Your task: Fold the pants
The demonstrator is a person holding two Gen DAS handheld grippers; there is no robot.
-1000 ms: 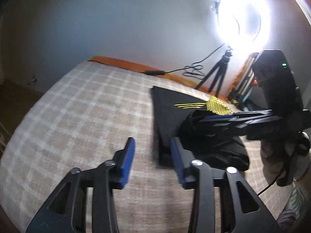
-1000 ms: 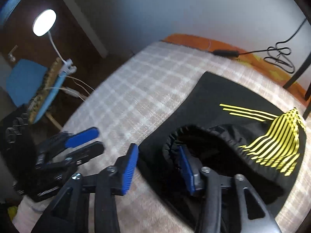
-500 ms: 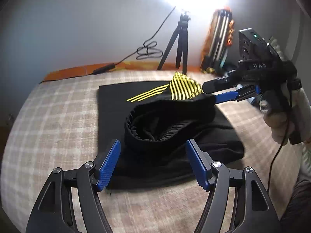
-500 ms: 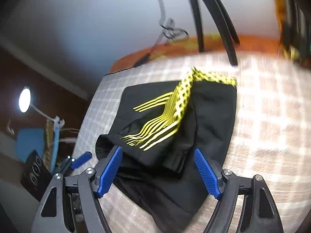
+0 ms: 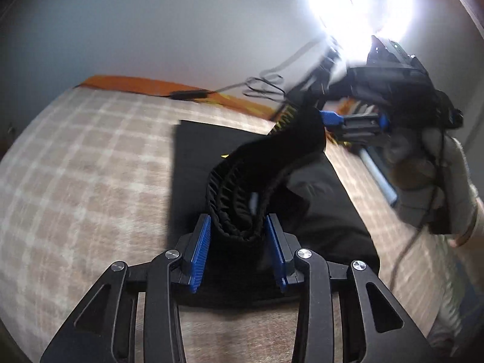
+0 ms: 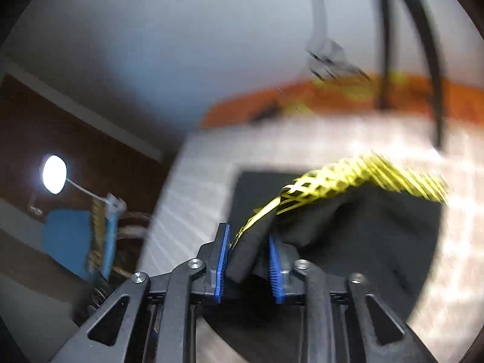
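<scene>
Grip state first: left gripper (image 5: 237, 249) is clamped on the ribbed waistband (image 5: 233, 193) of the black pants (image 5: 196, 151), low centre of the left view; right gripper (image 6: 246, 267) is pinching the opposite waist corner by the yellow stripe print (image 6: 348, 175), low centre of the right view. Waistband is lifted in an arc between the two, rest of the pants lies flat on the checked bedspread (image 5: 90, 166), mid frame

Step in hand, my read: carrying the waist end over for a fold. To do it well, keep both ends level and taut, move together, lay the waist edge square on the lower layer, release only once it's down

Room: bedspread open to the left of frame. Orange edge strip (image 5: 127, 83) and cable (image 5: 263, 86) along the top, tripod (image 6: 384, 45) upper right. Stay off that side. Right view is heavily blurred
</scene>
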